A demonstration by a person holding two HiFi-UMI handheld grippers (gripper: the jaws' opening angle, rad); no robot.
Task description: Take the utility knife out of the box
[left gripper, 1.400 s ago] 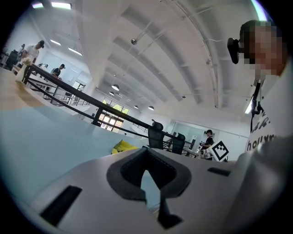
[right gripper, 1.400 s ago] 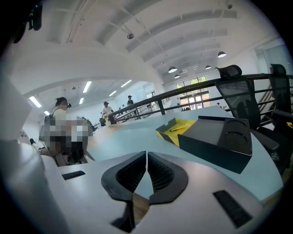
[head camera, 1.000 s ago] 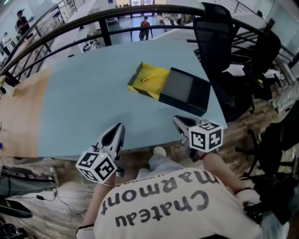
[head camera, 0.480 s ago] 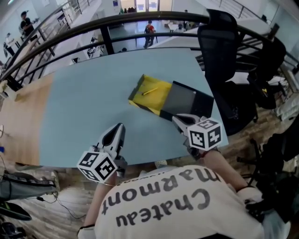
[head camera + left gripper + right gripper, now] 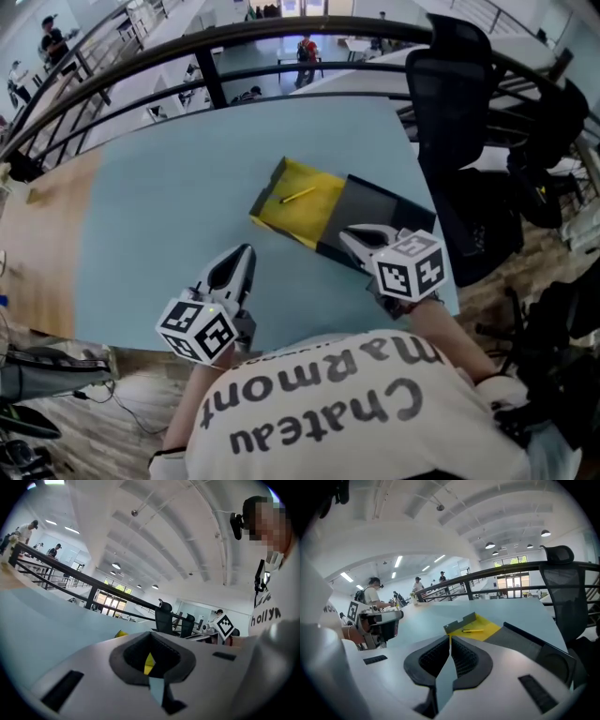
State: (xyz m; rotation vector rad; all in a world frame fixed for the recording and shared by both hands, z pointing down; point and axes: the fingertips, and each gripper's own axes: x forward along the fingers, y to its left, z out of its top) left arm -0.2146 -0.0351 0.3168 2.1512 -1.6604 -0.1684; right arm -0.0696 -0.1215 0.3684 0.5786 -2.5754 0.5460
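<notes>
Left gripper [image 5: 242, 254], jaws clenched on nothing, hovers over the near edge of the pale blue table [image 5: 159, 202], aimed toward 1 o'clock, likely staged to reach. Shallow yellow cardboard box tray [image 5: 317, 223] holds only the slim yellow utility knife [image 5: 298, 195]. At its 4 o'clock, the right gripper [image 5: 350, 234], likewise clenched empty, hangs over the dark grey sleeve [image 5: 380, 208].
</notes>
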